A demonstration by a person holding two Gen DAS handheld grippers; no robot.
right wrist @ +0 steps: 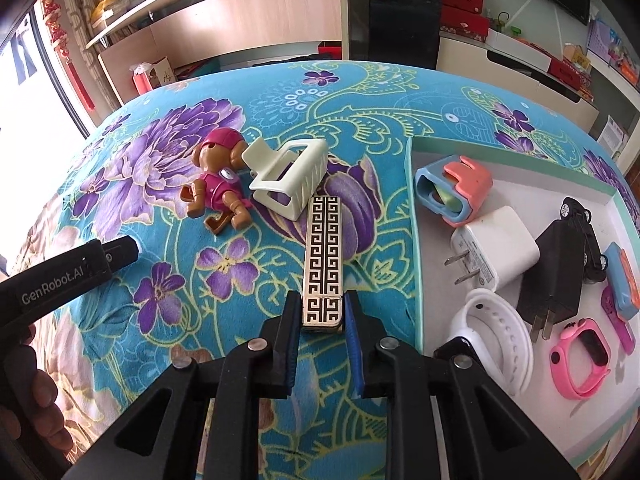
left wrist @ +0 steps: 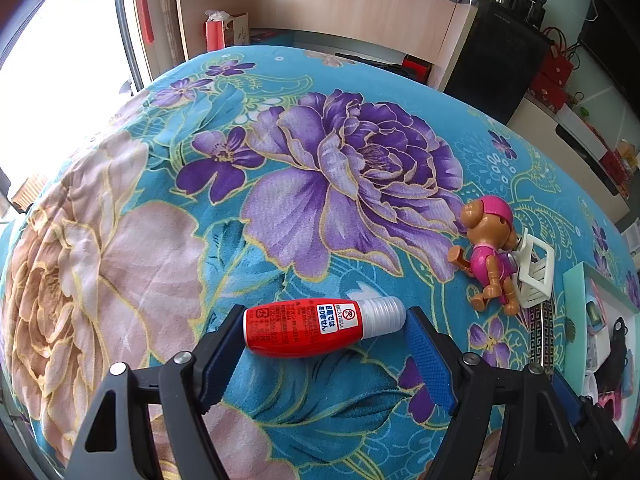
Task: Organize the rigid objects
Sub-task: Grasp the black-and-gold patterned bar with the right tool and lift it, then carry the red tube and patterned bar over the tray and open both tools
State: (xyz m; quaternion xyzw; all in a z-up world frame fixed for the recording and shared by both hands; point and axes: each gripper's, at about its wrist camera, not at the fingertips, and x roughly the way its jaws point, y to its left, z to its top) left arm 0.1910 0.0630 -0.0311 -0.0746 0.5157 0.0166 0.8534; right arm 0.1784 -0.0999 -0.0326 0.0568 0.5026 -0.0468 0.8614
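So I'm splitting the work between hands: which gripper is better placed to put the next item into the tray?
Probably the right gripper: its jaws already clamp the patterned bar, right beside the tray. The left gripper only straddles the red bottle, jaws open.

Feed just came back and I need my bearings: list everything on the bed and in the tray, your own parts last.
Bottle: 1, red with clear cap, lying between the open left jaws.
Toy dog: 1, brown and pink, on the cloth.
Hair claw: 1, cream, beside the dog.
Patterned bar: 1, cream and black, near end between the right pads.
Tray: 1, white with green rim, right side.
Chargers: white, black, in tray.
Watches: white, pink, in tray.
Case: 1, blue and coral, in tray.
Toy car: 1, black, in tray.
Left gripper: open.
Right gripper: shut on bar.
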